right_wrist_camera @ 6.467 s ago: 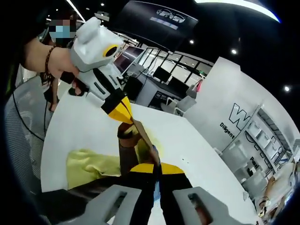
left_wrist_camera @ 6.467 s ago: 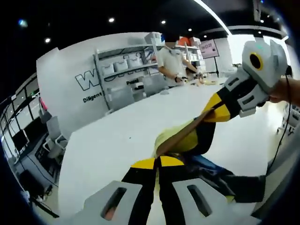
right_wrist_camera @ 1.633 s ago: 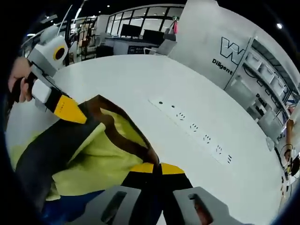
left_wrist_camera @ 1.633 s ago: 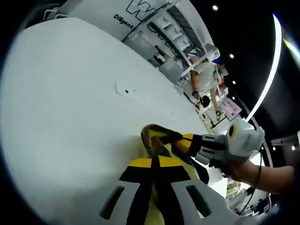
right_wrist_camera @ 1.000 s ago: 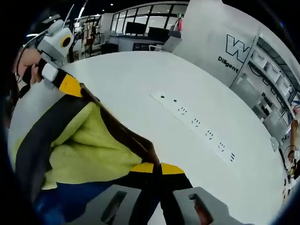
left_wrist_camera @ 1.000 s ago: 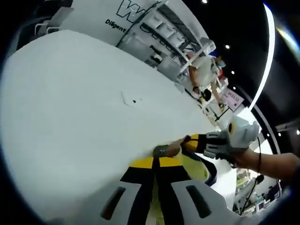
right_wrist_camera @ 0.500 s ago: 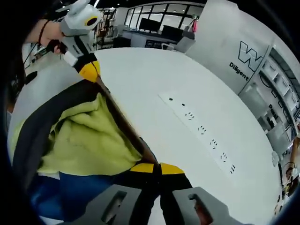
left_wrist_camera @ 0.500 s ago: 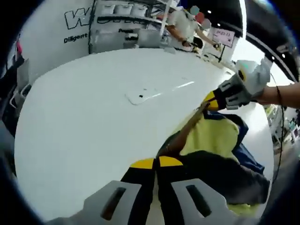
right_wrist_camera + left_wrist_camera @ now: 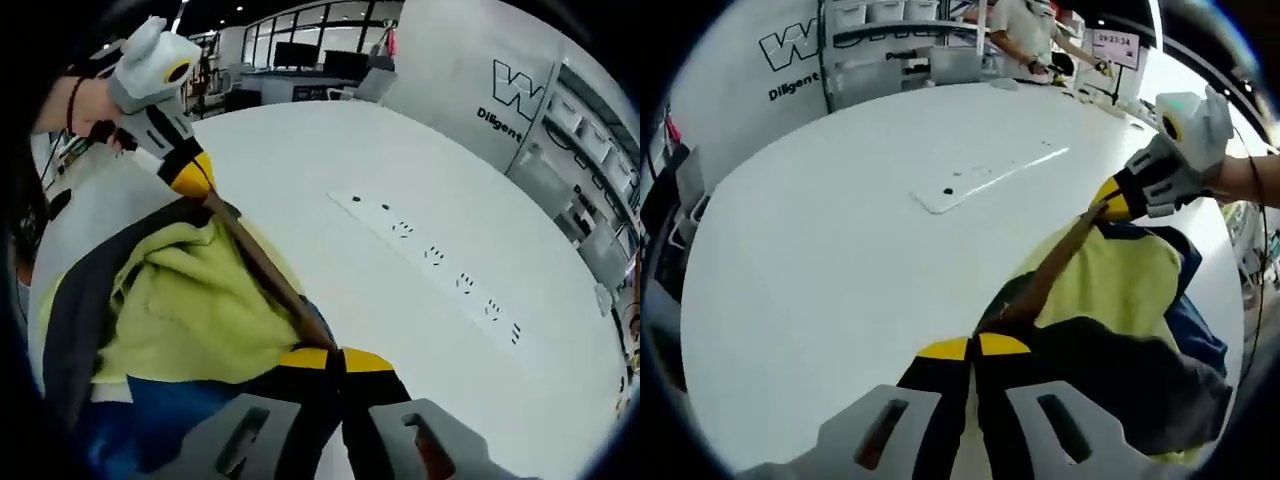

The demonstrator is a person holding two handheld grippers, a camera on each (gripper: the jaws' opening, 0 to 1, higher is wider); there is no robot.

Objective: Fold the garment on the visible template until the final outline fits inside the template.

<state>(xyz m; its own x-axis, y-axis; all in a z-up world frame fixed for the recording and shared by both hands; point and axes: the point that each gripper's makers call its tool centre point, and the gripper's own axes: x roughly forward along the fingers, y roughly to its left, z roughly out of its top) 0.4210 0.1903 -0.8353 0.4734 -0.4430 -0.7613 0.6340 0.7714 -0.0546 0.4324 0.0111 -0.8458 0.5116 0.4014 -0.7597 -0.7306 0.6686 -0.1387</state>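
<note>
A broad white round-edged worktop (image 9: 840,250) is being seen in both views, with a flat white strip of sockets (image 9: 440,268) set into it. A yellow, dark grey and blue fabric garment (image 9: 1120,300) with a brown hem band is being held stretched just above the worktop. The left tongs (image 9: 973,349) are being kept clamped on one end of the band, the right tongs (image 9: 325,361) on the other.

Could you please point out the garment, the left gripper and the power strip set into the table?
garment (image 9: 1110,285), left gripper view, on its yellow panel.
left gripper (image 9: 205,190), right gripper view, at its yellow fingers pinching the brown edge.
power strip (image 9: 430,258), right gripper view, mid-length of the strip.
</note>
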